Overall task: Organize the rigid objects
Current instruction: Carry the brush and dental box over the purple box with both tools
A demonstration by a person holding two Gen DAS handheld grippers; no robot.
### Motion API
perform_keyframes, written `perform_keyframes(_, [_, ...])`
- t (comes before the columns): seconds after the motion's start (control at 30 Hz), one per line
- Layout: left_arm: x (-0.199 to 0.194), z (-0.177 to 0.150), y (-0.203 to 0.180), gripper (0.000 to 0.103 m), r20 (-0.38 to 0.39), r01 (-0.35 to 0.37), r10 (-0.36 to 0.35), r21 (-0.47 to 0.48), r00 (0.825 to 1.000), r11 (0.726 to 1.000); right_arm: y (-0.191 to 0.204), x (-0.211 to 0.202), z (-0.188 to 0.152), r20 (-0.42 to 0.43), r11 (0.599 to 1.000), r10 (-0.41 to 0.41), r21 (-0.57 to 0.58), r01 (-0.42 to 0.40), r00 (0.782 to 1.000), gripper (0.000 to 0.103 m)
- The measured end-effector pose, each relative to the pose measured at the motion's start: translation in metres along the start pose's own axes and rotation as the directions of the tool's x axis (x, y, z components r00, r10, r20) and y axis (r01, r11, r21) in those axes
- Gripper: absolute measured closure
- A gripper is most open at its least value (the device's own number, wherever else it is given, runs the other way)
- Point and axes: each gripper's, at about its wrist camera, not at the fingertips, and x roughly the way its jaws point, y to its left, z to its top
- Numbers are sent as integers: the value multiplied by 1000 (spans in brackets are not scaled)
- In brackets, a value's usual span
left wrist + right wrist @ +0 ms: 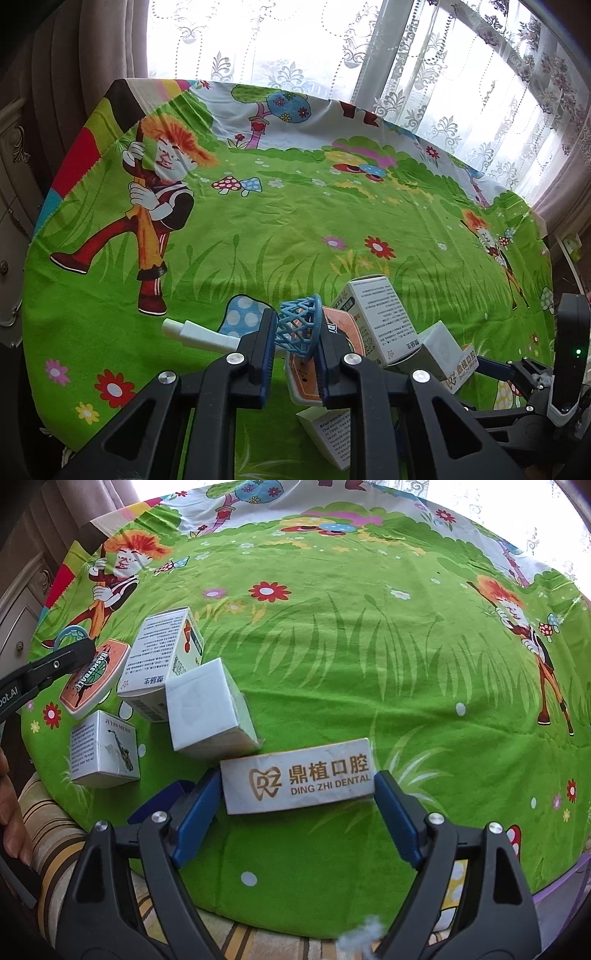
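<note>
My left gripper [298,330] is shut on a small blue lattice hoop [295,317], held just above an orange basketball tin [306,384]. The hoop [72,631] and the tin [94,675] also show at the left of the right wrist view. My right gripper [298,777] is open and points down over a white Ding Zhi Dental box [258,797]. The box lies on the cloth between the blue pads [199,812], with its ends close to them. Beside the tin stand a tall printed carton [159,664], a plain white box [207,709] and a music box [103,746].
A green cartoon cloth [369,646] covers the table, and its right half is bare. A white tube-like piece [199,332] lies left of my left gripper. Lace curtains [424,74] hang behind the far edge. A striped cloth [55,830] and a hand [11,812] are at the near left.
</note>
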Motion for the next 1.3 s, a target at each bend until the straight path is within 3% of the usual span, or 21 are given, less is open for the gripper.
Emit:
perform_keyframes(0.27, [-7, -1, -5, 83, 17, 10, -10, 2, 1000, 1000, 0, -2, -2, 16, 1000, -8, -8, 8, 1000, 18])
perform_keyframes(0.6, [-39, 0, -23, 83, 72, 31, -32, 25, 997, 999, -10, -41, -13, 127, 999, -24, 37, 20, 992, 18])
perform_keyframes(1.03, [-74, -15, -87, 83, 74, 114, -124, 136, 989, 984, -30, -96, -46, 229, 995, -49, 96, 27, 972, 18])
perform_keyframes(1.3, [-87, -35, -138, 83, 40, 185, -198, 223, 979, 957, -58, -127, -81, 263, 987, -67, 156, 26, 962, 18])
